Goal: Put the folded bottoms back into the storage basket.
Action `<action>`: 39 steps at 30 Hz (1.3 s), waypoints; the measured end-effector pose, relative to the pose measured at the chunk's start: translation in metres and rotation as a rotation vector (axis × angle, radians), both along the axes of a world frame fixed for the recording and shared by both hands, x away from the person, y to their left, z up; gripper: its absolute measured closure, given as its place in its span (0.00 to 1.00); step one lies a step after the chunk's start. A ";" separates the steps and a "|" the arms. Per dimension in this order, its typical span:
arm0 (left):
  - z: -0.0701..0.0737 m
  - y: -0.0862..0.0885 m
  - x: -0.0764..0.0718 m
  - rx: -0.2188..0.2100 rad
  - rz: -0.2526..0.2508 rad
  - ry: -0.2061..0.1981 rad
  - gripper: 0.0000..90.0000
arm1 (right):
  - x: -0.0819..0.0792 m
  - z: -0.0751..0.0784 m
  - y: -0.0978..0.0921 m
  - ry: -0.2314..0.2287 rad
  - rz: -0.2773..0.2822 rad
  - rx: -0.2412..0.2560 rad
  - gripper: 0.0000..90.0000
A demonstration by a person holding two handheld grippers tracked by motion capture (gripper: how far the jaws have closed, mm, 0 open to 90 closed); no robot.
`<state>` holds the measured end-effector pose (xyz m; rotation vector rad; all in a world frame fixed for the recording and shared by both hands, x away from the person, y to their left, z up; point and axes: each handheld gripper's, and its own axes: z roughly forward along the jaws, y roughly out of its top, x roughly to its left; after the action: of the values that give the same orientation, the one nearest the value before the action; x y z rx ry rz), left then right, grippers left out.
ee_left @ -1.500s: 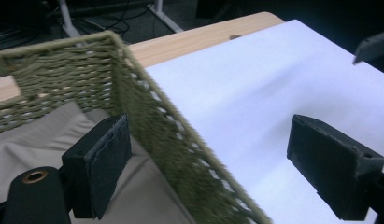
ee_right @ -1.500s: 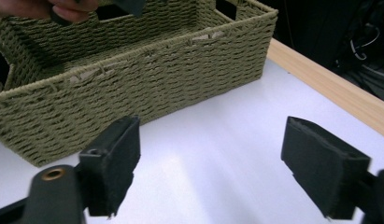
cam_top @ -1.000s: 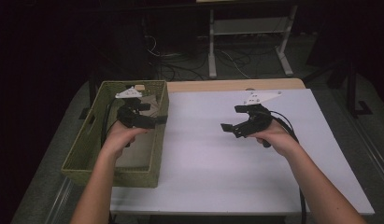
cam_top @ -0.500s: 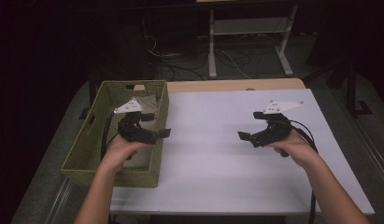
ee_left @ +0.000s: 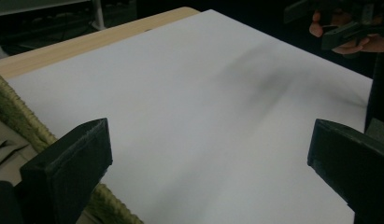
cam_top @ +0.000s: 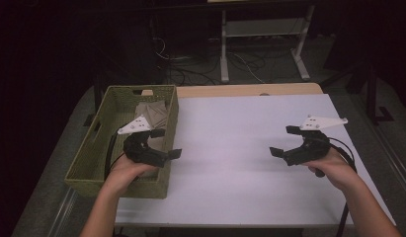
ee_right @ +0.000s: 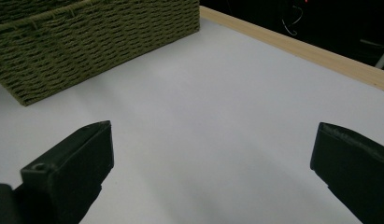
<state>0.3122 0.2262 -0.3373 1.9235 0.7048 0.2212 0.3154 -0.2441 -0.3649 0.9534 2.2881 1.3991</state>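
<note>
Two grippers are in your hands, both with jaws spread wide and nothing between them. Your left gripper point(cam_top: 161, 143) hovers over the right-hand wall of the woven basket point(cam_top: 87, 158), its jaws pointing toward 3 o'clock, out across the white tabletop point(cam_top: 230, 148). Your right gripper point(cam_top: 284, 140) is held above the tabletop near its right edge, well apart from the basket, with its jaws pointing toward 9 o'clock, so the two grippers face each other across bare white surface.

That basket is the nearest thing to your left gripper. It sits at the tabletop's left edge, at about 9 o'clock from the middle, and its long axis runs from 6 to 12 o'clock, away from you. Inside it, toward the far end, lies some folded tan material point(cam_top: 153, 113); I cannot tell what it is. In the left gripper view the basket's rim point(ee_left: 21, 123) lies just beside the left jaw. In the right gripper view the basket's woven wall point(ee_right: 96, 42) stands at about 11 o'clock, beyond the open jaws.

Beyond the tabletop's far wooden edge point(cam_top: 250, 90), a white metal stand point(cam_top: 262, 44) and loose cables point(cam_top: 190, 69) sit on the dark floor.
</note>
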 end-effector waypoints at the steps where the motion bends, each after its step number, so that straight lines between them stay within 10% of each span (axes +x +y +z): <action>1: -0.001 0.001 -0.002 -0.002 0.002 0.000 0.00 | -0.002 0.000 -0.002 0.000 0.000 0.000 0.00; 39: -0.001 0.004 -0.007 -0.015 -0.031 -0.018 0.01 | -0.033 -0.020 -0.043 0.016 0.000 0.020 0.00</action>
<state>0.3054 0.2300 -0.3386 1.9146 0.6622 0.2130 0.2828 -0.2871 -0.3845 0.9737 2.2897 1.4219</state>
